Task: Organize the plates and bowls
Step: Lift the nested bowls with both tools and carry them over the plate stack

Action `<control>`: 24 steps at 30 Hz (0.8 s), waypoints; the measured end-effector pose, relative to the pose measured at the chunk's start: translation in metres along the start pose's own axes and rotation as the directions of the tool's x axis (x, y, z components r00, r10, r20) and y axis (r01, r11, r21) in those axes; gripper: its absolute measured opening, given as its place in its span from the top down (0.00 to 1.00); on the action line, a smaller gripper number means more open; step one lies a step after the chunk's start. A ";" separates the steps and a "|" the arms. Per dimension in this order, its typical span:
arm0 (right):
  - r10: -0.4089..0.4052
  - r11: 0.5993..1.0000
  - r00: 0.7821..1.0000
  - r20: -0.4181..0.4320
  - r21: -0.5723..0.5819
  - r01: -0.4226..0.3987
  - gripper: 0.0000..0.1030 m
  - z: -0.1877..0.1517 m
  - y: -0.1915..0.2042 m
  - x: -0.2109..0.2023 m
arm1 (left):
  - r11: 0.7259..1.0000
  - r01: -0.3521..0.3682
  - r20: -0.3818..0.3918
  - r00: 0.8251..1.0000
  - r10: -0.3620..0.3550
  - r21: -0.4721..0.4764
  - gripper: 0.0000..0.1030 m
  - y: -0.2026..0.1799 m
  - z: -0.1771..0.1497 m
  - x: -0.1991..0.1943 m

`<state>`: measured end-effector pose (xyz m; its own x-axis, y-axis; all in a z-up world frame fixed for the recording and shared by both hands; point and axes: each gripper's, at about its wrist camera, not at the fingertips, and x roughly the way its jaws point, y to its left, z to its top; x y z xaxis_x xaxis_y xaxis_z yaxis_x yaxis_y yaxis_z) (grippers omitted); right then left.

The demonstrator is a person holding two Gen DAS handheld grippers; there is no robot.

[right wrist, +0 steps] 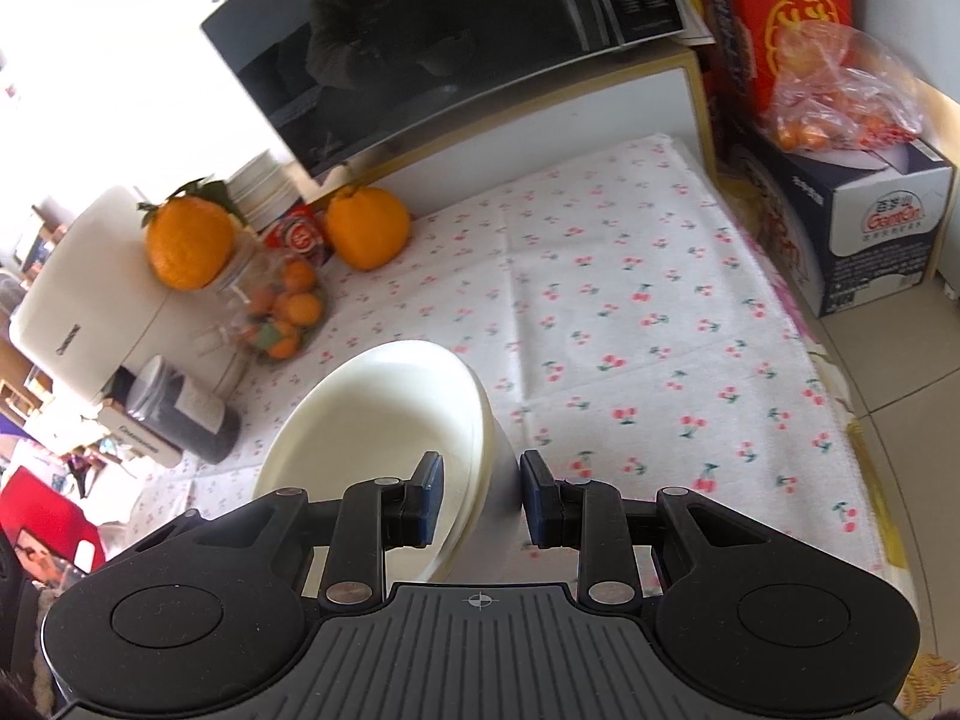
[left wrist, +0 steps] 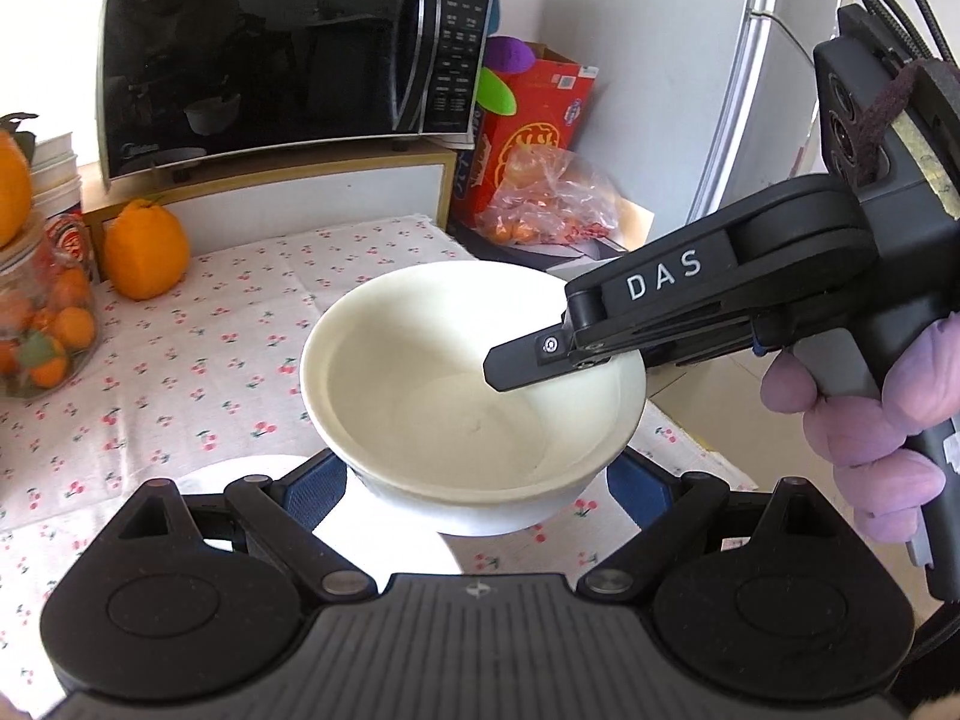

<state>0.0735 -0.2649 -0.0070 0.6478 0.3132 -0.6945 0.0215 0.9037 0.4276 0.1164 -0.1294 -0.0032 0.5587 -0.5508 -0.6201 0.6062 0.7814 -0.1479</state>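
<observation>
- Cherry-printed white cloth [right wrist: 630, 312] covers the surface, with a black glass-fronted microwave [left wrist: 282, 54] on a pale wooden-edged stand at twelve o'clock in the left wrist view.
- At nine o'clock in that view stands a clear glass jar of small oranges [left wrist: 42, 324], with a large knobbly orange [left wrist: 146, 252] on the cloth just beside it toward the microwave.
- At one o'clock, off the edge of the surface, a red printed cardboard box [left wrist: 528, 120] stands behind a crumpled clear plastic bag of small oranges [left wrist: 546, 198].
- A round, cream-white, glossy ceramic bowl [left wrist: 474, 396] sits at the centre of the left wrist view, raised above the cloth; a white patch shows on the cloth under its seven o'clock side.
- The left gripper [left wrist: 477, 480] has its blue-padded jaws spread wide, one on each side of the bowl's base; the bowl's body hides whether the pads press on it, so I cannot tell if they grasp.
- The right gripper [left wrist: 540, 360], black and lettered "DAS", comes in from three o'clock, held by a hand in a lilac glove [left wrist: 864, 420].
- In the right wrist view its jaws are clenched on the bowl's wall, one blue pad [right wrist: 427, 498] inside the rim and the other against the outside.
</observation>
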 end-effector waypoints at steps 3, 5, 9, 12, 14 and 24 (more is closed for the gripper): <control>0.015 1.000 1.000 -0.007 -0.022 -0.015 0.74 -0.001 0.014 0.003 | 1.000 -0.008 -0.001 1.000 0.008 -0.007 0.10 0.009 -0.002 -0.006; 0.023 0.999 1.000 -0.012 -0.039 -0.024 0.74 -0.003 0.023 0.006 | 1.000 -0.014 -0.003 1.000 0.014 -0.014 0.10 0.015 -0.004 -0.009; 0.034 0.997 0.999 -0.028 -0.062 -0.036 0.74 -0.006 0.039 0.013 | 0.999 -0.023 -0.004 1.000 0.023 -0.024 0.10 0.026 -0.007 -0.017; 0.039 0.996 0.998 -0.040 -0.073 -0.042 0.74 -0.010 0.050 0.019 | 0.999 -0.032 -0.006 0.999 0.032 -0.031 0.10 0.033 -0.011 -0.022; 0.039 0.996 0.998 -0.050 -0.081 -0.043 0.74 -0.012 0.058 0.024 | 0.998 -0.037 -0.010 0.999 0.036 -0.041 0.10 0.040 -0.014 -0.026; 0.043 0.992 0.993 -0.109 -0.113 -0.055 0.74 -0.027 0.083 0.046 | 0.996 -0.028 -0.041 0.999 0.024 -0.079 0.10 0.063 -0.031 -0.038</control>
<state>0.0848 -0.1674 -0.0190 0.5612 0.3815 -0.7345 -0.1007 0.9123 0.3969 0.1158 -0.0501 -0.0124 0.5495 -0.5191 -0.6546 0.5440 0.8170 -0.1913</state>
